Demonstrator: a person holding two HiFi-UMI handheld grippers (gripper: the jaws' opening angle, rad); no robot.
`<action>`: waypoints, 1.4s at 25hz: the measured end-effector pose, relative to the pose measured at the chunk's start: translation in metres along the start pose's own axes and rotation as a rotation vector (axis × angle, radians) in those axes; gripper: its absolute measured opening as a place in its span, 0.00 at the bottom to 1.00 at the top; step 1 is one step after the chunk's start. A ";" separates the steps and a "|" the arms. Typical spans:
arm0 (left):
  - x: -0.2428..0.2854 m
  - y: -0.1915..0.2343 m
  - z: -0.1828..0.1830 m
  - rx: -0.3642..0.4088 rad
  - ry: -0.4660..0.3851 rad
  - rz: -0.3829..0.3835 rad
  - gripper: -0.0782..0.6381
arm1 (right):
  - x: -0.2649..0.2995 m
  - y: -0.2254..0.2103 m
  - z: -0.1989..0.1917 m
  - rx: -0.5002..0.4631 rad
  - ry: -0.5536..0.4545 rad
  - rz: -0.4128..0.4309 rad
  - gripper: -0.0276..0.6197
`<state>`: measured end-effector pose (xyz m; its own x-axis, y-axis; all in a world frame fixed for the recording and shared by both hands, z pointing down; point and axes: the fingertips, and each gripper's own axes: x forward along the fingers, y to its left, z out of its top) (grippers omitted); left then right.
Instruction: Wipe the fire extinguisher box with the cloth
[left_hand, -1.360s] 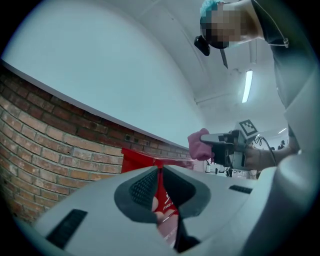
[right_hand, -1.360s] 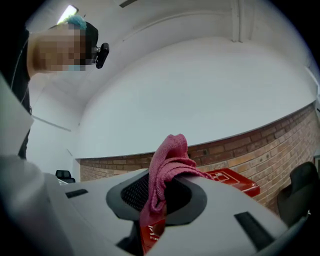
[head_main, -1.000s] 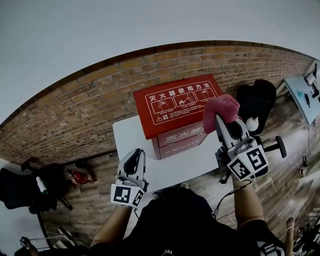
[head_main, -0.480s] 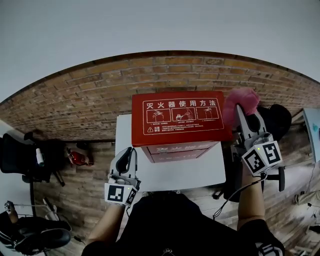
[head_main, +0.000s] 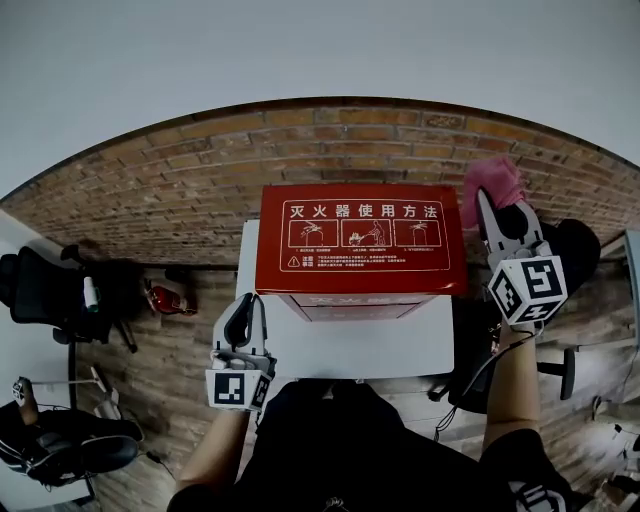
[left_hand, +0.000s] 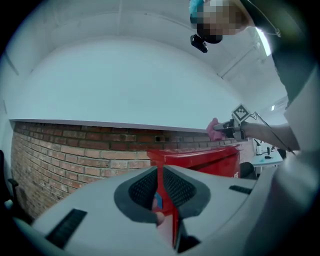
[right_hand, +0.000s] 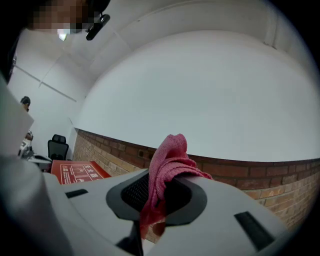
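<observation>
The right gripper (head_main: 488, 206) pinches the cloth (head_main: 490, 178) beside the fire extinguisher box (head_main: 360, 240), off the table's (head_main: 350, 348) right edge, seemingly ready to wipe; the left gripper (head_main: 245, 308) is closed, empty

White wall (head_main: 300, 50), brick lower band (head_main: 150, 200), plank floor (head_main: 160, 345), black chair (head_main: 40, 292), white table (head_main: 350, 345)

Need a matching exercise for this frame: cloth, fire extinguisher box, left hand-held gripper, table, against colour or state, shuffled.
Things:
1. cloth
2. fire extinguisher box
3. left hand-held gripper
4. table

Colour or state:
A. white, under the box
B. jaws shut, holding nothing
C. red, standing on the table
D. pink, clamped in the right hand-held gripper

Pairs: 1-D, 2-C, 3-B, 4-A
</observation>
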<state>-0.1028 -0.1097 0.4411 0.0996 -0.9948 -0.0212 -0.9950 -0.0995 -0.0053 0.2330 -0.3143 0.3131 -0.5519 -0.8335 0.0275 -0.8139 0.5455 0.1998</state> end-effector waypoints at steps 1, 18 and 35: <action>0.001 0.002 0.000 0.005 -0.001 0.001 0.20 | 0.004 -0.003 -0.003 -0.017 0.019 -0.007 0.16; 0.010 0.010 -0.006 -0.040 -0.023 -0.086 0.20 | 0.053 0.021 -0.048 -0.099 0.314 0.054 0.16; 0.008 0.007 0.000 -0.044 -0.046 -0.186 0.20 | 0.066 0.069 -0.062 -0.121 0.590 0.154 0.16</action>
<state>-0.1087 -0.1178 0.4407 0.2807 -0.9573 -0.0695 -0.9585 -0.2833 0.0308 0.1516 -0.3376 0.3891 -0.4402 -0.6726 0.5948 -0.6873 0.6787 0.2587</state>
